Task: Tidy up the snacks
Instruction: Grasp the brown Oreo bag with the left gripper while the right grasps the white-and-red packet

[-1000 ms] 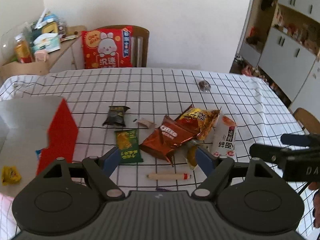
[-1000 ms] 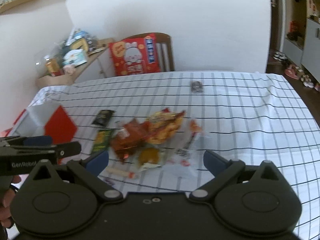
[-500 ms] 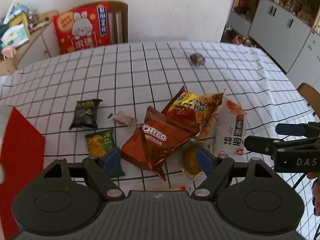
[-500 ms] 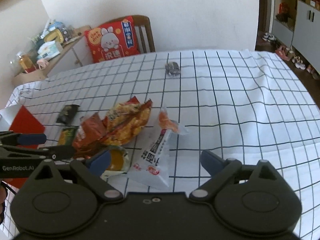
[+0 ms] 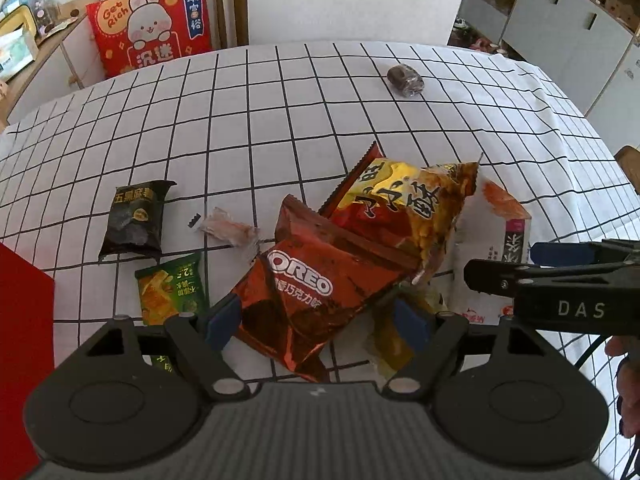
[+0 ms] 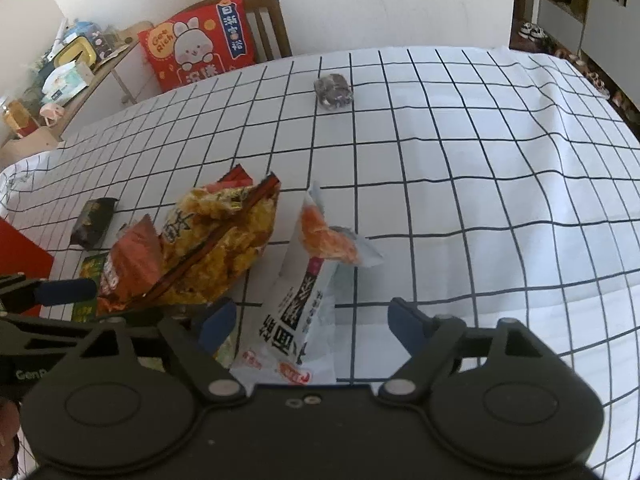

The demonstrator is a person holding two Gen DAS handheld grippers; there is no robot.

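A brown Oreo bag [image 5: 304, 280] lies on the checked cloth, partly under a yellow chips bag [image 5: 400, 208]. My left gripper [image 5: 316, 322] hangs low over it, open, with the bag's near end between the blue pads and no pad pressing. A white packet with an orange end [image 6: 304, 300] lies between the fingers of my right gripper [image 6: 310, 322]. Its jaws are closing, and the right pad [image 6: 404, 320] still stands apart from the packet. A black packet [image 5: 136, 216], a green packet [image 5: 168, 288] and a small clear wrapper [image 5: 228, 230] lie to the left.
A dark round snack [image 5: 404, 78] sits alone far back on the tablecloth [image 5: 280, 120]. A red box [image 5: 20, 320] stands at the left edge. Behind the table is a chair with a red cushion [image 5: 150, 28]; cabinets [image 5: 560, 20] are at the right.
Both grippers have come down and forward onto the snack pile. The right jaws have narrowed around the white packet. A sausage stick near the left gripper has slipped out of view.
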